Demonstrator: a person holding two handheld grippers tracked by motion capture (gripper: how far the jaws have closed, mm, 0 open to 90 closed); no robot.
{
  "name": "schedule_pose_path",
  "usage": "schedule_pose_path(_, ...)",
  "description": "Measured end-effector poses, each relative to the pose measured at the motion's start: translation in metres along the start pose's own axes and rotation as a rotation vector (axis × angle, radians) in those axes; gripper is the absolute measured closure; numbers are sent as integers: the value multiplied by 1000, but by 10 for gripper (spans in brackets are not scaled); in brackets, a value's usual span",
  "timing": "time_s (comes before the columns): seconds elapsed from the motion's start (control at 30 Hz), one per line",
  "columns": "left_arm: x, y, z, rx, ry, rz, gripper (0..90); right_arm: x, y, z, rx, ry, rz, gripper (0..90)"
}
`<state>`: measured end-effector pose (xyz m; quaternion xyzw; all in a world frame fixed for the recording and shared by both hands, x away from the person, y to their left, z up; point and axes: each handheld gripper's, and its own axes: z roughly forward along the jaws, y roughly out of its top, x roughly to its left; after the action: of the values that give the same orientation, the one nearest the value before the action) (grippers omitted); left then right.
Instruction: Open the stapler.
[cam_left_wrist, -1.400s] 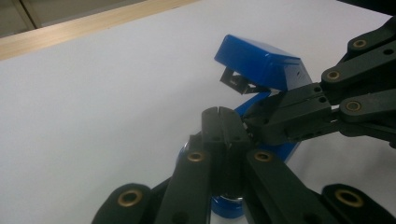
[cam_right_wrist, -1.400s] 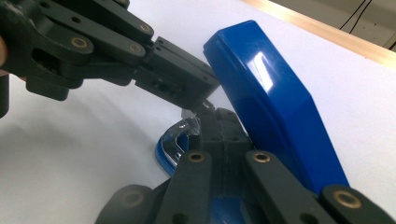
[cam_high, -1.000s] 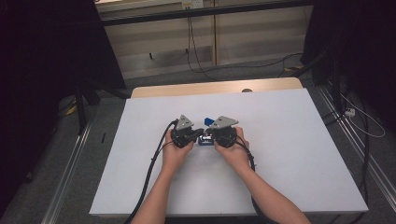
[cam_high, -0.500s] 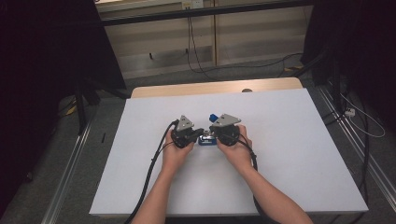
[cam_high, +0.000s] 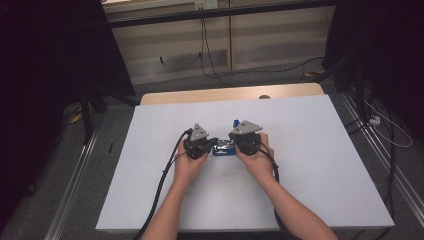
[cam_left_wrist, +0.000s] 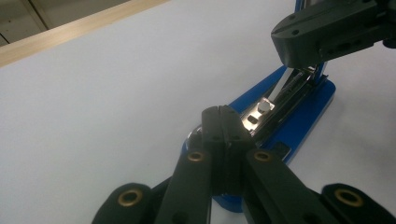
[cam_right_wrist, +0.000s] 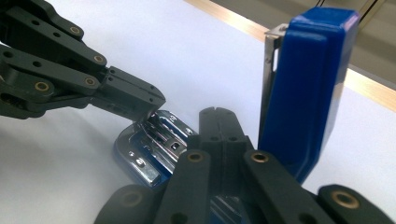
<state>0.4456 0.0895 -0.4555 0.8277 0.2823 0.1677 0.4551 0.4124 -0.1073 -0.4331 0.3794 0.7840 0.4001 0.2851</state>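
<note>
Jaws of both grippers are closed tip to tip, with nothing clamped between them. In the left gripper view the left gripper (cam_left_wrist: 223, 112) shows its two black jaws pressed together, the joined tip resting at the front end of the metal staple channel (cam_left_wrist: 275, 105) of an opened blue stapler (cam_left_wrist: 299, 126). In the right gripper view the right gripper (cam_right_wrist: 217, 113) likewise shows its jaws meeting along a single seam, the tip lying over the stapler's lower part beside the raised blue top cover (cam_right_wrist: 306, 88), which stands almost upright at 2 o'clock from the tip. Whether either tip presses on the metal cannot be told.

In the high view the stapler (cam_high: 223, 148) lies on the white table (cam_high: 310, 170) near its centre, directly between the two grippers. The left gripper (cam_high: 212, 142) sits at 9 o'clock of the stapler, held by the left hand (cam_high: 190, 162); the right gripper (cam_high: 231, 142) sits at 3 o'clock of it, held by the right hand (cam_high: 257, 160). Each gripper carries a grey three-cornered plate on top. Black cables trail from both grippers toward 6 o'clock along the forearms.

The stapler's blue base (cam_right_wrist: 123, 149) rests flat on the table surface, with the silver channel lying open along its length. A wooden table edge (cam_high: 225, 94) runs at 12 o'clock.
</note>
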Motion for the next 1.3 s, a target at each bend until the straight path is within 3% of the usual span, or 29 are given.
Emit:
schedule_pose_path(0.73, 0, 0, 0, -1, 7, -5, 900, 0, -2, 1, 11, -9, 1, 900)
schedule_pose_path(0.9, 0, 0, 0, 1, 8, -5, 900, -7, -3, -1, 14, -15, 41, 900)
schedule_pose_path(1.03, 0, 0, 0, 1, 9, -3, 900, -6, -3, -1, 20, -20, 13, 900)
schedule_pose_path(1.3, 0, 0, 0, 3, 3, -10, 900, -6, -3, -1, 17, -13, 17, 900)
